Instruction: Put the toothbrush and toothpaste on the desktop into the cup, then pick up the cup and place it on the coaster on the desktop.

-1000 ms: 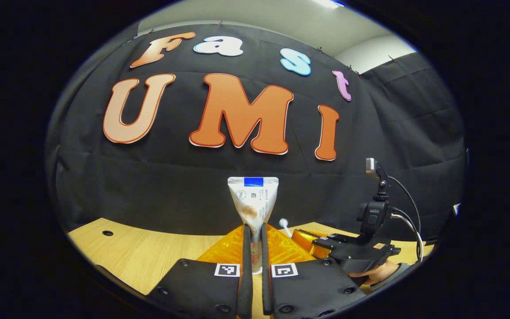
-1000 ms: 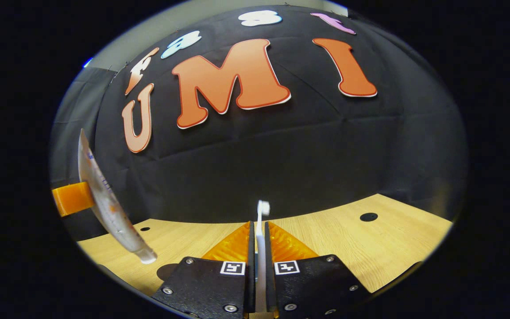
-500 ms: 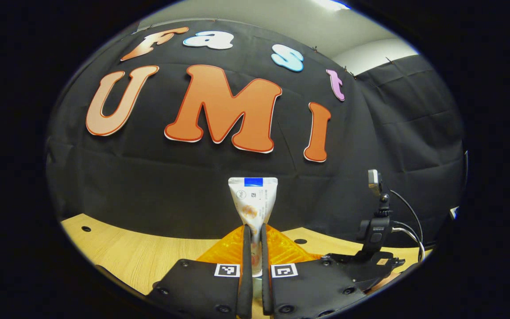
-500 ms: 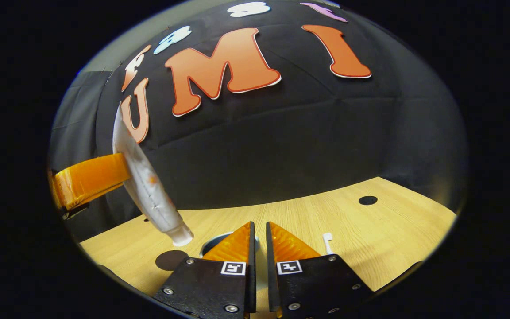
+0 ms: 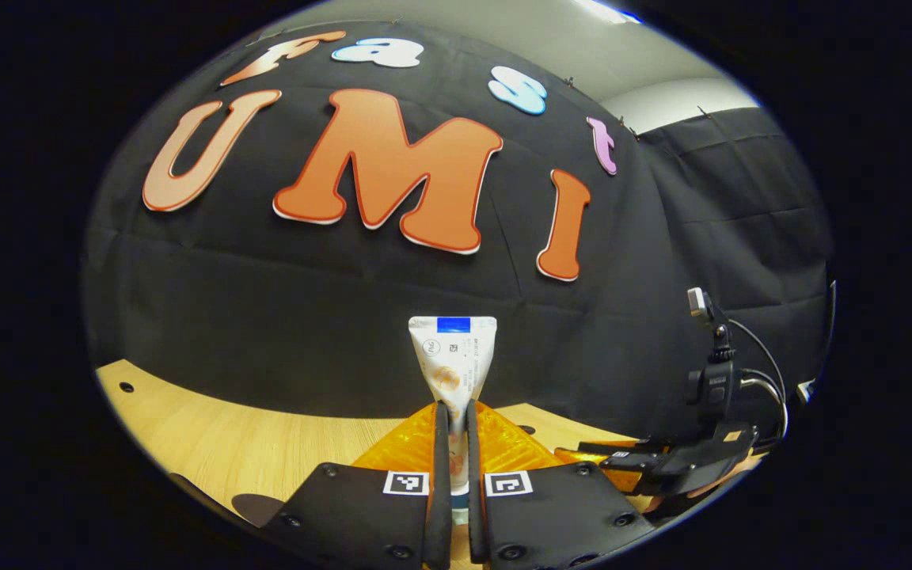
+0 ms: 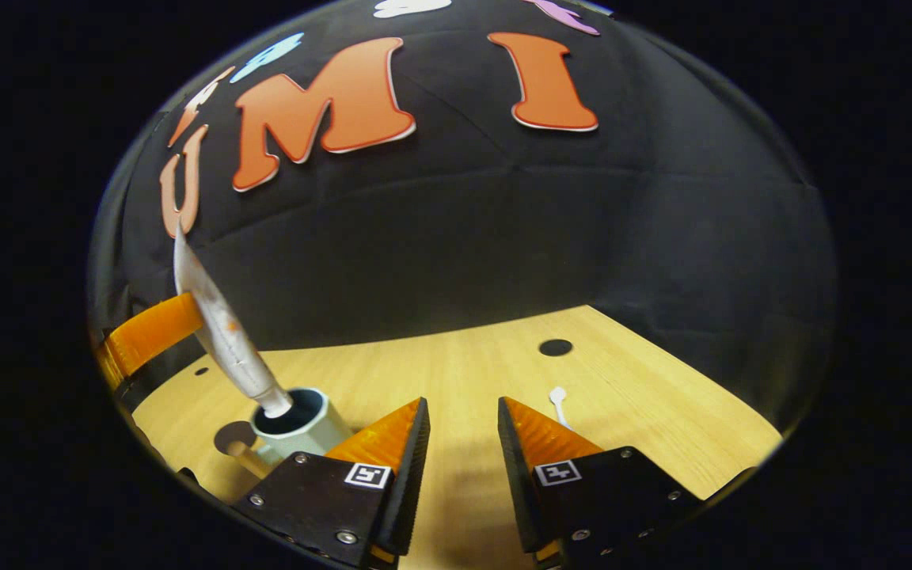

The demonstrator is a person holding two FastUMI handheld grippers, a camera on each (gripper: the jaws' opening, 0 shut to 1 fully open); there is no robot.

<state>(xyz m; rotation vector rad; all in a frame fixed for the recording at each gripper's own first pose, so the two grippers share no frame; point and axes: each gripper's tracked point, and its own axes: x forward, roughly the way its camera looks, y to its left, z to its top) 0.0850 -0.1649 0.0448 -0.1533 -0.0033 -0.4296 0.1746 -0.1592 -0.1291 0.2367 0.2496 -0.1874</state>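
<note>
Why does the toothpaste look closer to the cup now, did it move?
Yes. The toothpaste came down toward the cup; its cap now sits at the cup's mouth.

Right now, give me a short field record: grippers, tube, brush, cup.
left gripper: shut on the tube
tube: tilted, cap end at the cup's mouth
cup: upright on the table
right gripper: open, holding nothing
brush: lying on the table beyond the right gripper, not in the cup

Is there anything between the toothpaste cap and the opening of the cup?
Nothing visible. In the right gripper view the toothpaste, held by the left gripper, hangs cap-down at the mouth of the cup, with no object between them.
</note>
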